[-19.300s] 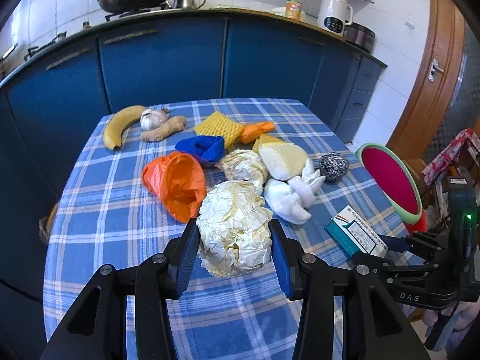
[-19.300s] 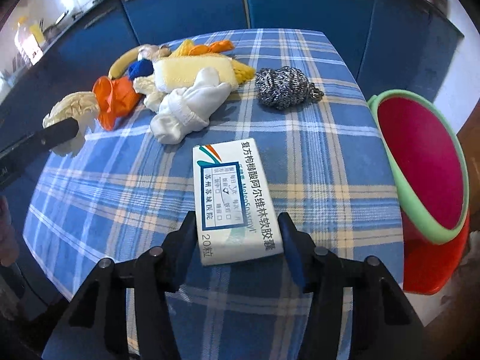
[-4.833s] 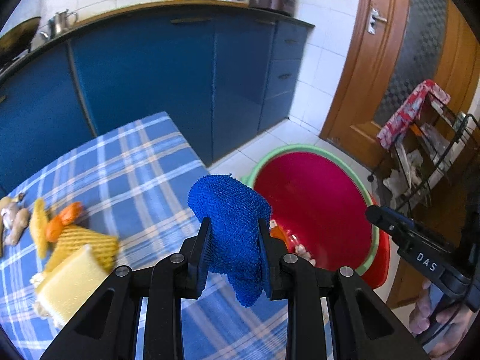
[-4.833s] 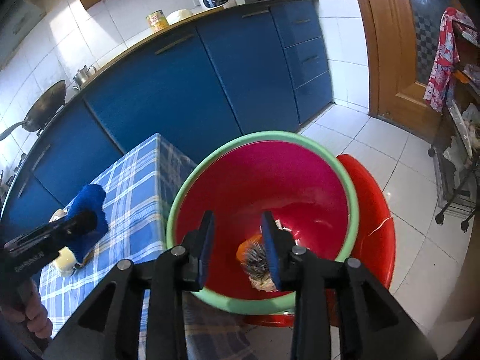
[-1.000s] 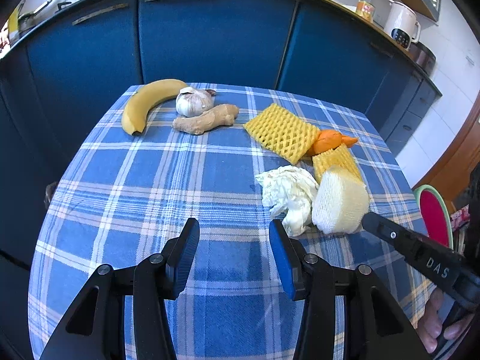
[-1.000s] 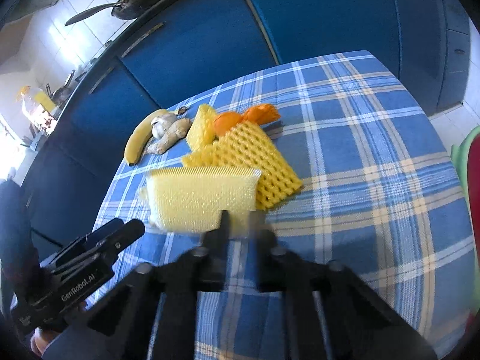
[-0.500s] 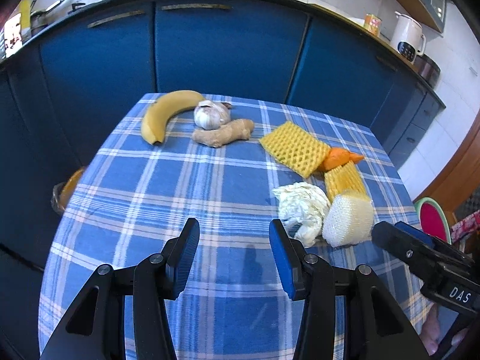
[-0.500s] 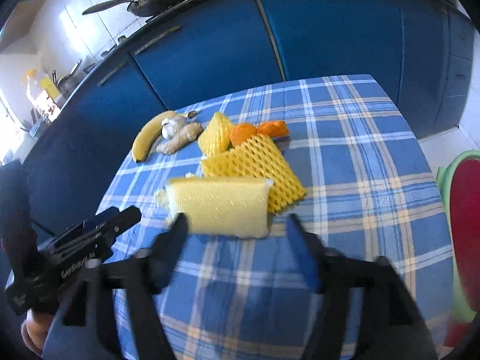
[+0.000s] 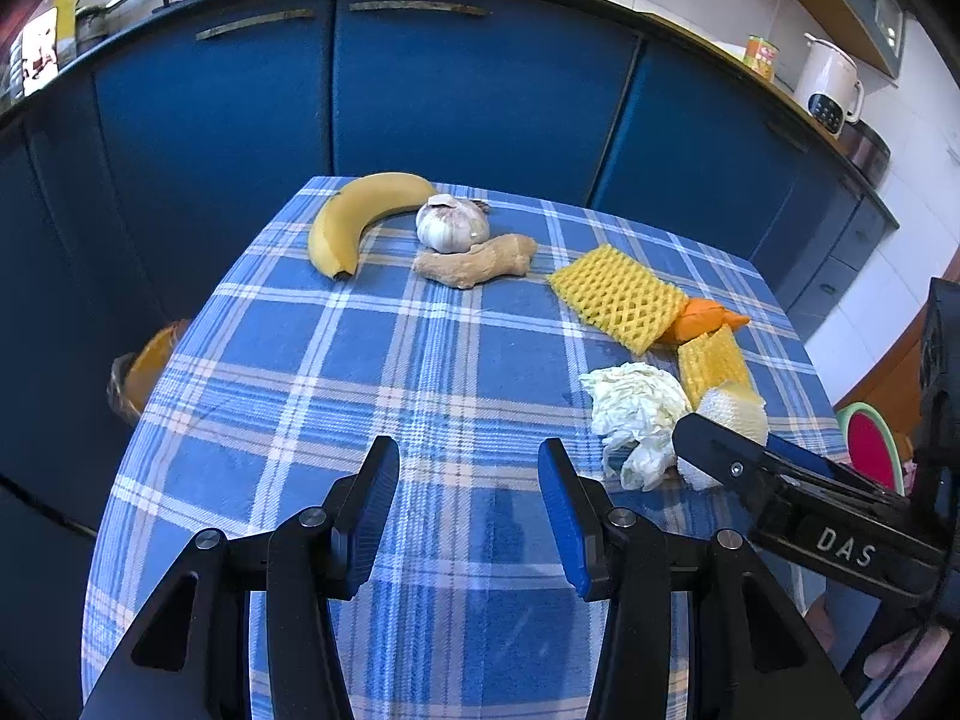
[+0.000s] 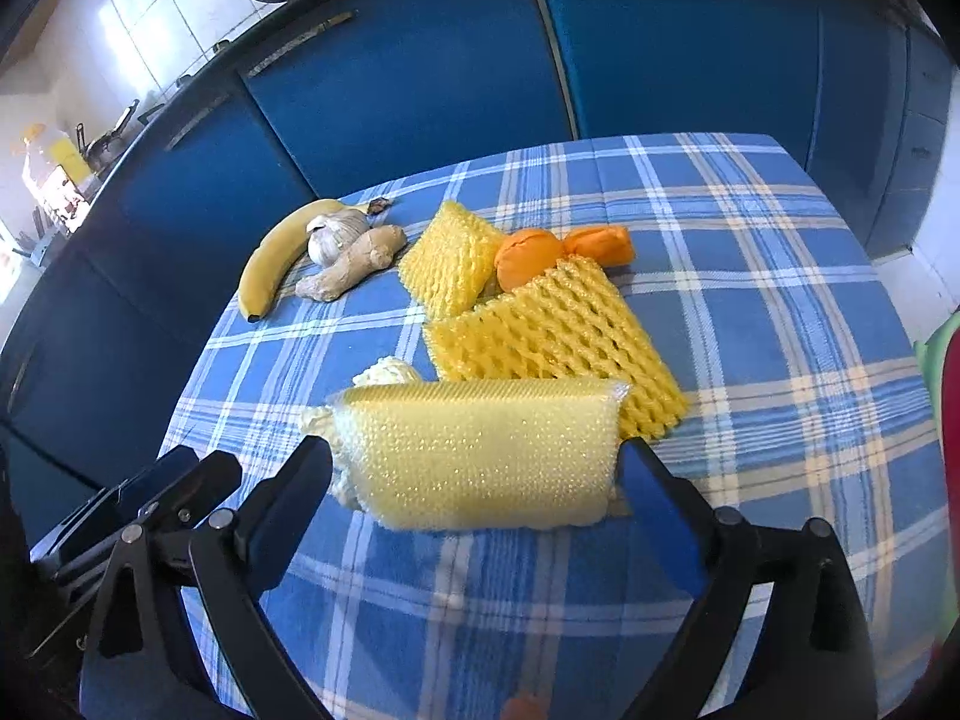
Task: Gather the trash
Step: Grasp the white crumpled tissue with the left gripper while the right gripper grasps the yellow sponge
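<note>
Right tongs (image 10: pixel 474 498) opening around sponge (image 10: pixel 480 450)

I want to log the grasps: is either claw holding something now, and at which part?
Nothing is held. The left claw is open over bare tablecloth. The right claw is opening around the yellow bubble-wrapped sponge, its ends between the jaws, not yet gripped.

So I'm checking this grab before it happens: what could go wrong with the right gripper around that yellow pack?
The right gripper is opening with the wide pack between its fingers, barely clearing its ends; a fingertip may shove it rather than straddle it. The crumpled paper touches the pack's far side and could get dragged along. The net lies against it too and might snag.
</note>
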`<state>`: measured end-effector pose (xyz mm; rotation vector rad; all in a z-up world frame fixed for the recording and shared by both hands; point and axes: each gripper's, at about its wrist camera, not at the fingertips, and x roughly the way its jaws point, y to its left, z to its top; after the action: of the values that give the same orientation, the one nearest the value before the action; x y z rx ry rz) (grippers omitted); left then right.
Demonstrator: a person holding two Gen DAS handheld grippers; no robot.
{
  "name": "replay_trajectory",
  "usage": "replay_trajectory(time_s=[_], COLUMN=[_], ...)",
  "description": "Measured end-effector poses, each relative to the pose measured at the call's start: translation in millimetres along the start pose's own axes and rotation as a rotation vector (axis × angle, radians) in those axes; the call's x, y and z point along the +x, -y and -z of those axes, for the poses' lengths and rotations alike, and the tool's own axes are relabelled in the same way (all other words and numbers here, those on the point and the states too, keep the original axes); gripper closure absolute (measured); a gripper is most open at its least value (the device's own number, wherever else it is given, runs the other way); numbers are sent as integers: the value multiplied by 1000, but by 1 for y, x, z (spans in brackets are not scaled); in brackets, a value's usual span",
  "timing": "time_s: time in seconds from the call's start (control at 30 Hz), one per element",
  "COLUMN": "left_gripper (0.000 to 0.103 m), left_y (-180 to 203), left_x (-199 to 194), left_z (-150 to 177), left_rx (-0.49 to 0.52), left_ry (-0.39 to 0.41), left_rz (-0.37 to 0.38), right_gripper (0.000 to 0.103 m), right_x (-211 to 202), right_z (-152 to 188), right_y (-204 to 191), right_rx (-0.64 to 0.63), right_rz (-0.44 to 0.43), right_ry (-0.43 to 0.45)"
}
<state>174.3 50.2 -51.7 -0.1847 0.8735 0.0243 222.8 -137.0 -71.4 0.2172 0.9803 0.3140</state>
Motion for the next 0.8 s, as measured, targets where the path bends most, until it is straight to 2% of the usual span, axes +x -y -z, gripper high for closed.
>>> replay_trajectory(time_s=[0.03,0.07,0.17,0.47,0.8], left_gripper=[53,53,53,53,50], left_y=[0,0,0,18,56], left_x=[0,1,1,0,7], left_z=[0,0,0,-3,-8], left_rx=[0,0,2,29,82], left_ry=[-1,-2,-3,-2,-4], left_rz=[0,1,2,50,112], right_gripper=[15,25,27,27,27], right_x=[0,1,-3,-51,-93], right_z=[1,2,4,13,32], right_y=[2,4,9,18,53], right_rx=[8,16,29,32,66], right_rz=[0,-1,-20,-50,33], right_ry=[-5,-12,-7,71,107])
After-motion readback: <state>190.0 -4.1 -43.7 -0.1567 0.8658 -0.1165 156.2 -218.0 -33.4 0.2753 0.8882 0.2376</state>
